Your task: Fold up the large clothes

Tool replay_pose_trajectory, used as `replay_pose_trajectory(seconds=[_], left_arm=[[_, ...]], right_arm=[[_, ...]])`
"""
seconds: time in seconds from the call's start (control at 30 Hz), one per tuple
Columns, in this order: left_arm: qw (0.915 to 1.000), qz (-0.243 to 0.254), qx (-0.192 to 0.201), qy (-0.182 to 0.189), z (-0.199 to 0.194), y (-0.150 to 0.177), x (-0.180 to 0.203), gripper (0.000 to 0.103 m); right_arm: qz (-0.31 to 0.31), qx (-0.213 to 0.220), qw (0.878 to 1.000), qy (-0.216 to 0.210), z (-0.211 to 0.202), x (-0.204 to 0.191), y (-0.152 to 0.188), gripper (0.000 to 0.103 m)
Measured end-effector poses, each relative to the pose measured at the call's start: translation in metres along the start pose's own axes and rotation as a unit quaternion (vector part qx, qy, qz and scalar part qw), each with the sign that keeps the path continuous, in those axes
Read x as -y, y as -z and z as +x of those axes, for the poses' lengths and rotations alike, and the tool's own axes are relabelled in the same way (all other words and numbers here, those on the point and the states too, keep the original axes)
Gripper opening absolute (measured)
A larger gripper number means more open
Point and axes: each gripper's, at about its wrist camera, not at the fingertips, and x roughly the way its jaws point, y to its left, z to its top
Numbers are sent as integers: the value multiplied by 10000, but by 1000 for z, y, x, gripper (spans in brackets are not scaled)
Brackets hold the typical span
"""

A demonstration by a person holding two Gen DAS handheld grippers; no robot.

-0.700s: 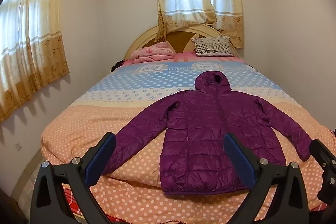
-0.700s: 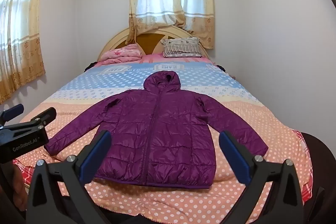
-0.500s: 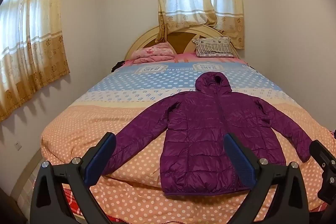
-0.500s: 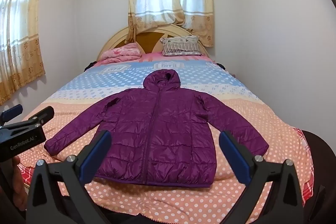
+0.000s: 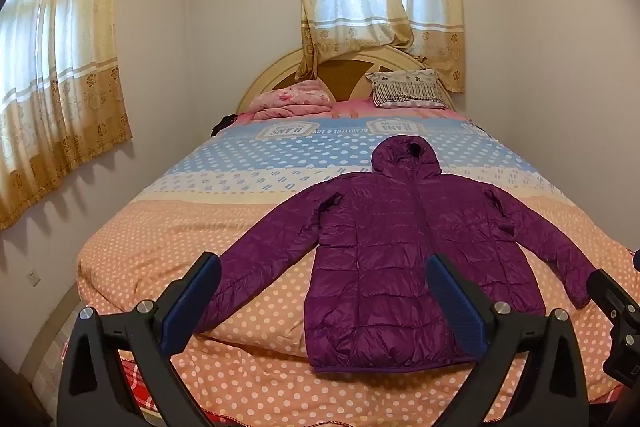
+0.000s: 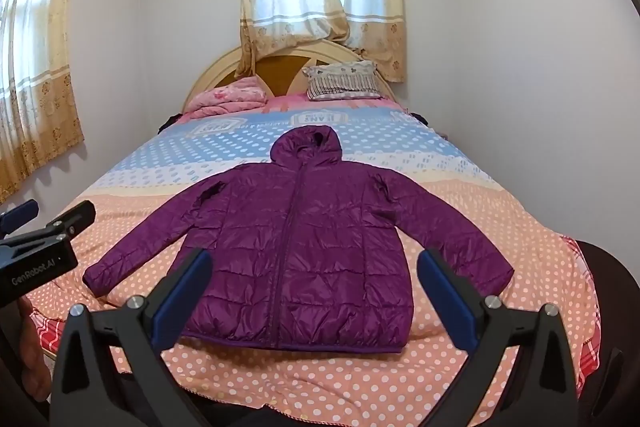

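A purple hooded puffer jacket (image 5: pixel 404 259) lies flat and face up on the bed, zipped, both sleeves spread out, hood toward the headboard; it also shows in the right wrist view (image 6: pixel 304 251). My left gripper (image 5: pixel 324 301) is open and empty, held above the foot of the bed before the jacket's left sleeve and hem. My right gripper (image 6: pixel 314 297) is open and empty, held before the jacket's hem. The left gripper's body (image 6: pixel 38 251) shows at the left of the right wrist view. The right gripper's body (image 5: pixel 614 307) shows at the right edge of the left wrist view.
The bed (image 5: pixel 168 247) has a polka-dot cover in orange, white and blue bands. A folded pink blanket (image 5: pixel 290 101) and a striped pillow (image 5: pixel 406 93) lie by the headboard. Walls close in on both sides; curtained windows stand at the left and back.
Both grippers have drifted very slightly; the jacket sits a touch lower in the left wrist view and higher in the right. The jacket has not moved.
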Motion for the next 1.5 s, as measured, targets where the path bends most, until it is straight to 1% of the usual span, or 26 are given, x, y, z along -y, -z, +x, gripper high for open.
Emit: replay_pose_trajectory(seconds=[0.4, 0.87, 1.5], left_arm=[[9999, -53, -111, 16, 8, 2, -2, 102], [9999, -45, -112, 21, 8, 4, -3, 102], [9999, -60, -123, 15, 11, 6, -3, 102]], right_arm=[[-2, -39, 10000, 12, 3, 1, 2, 103], [6, -56, 10000, 2, 4, 2, 2, 103], [-8, -104, 9999, -15, 8, 4, 10, 103]])
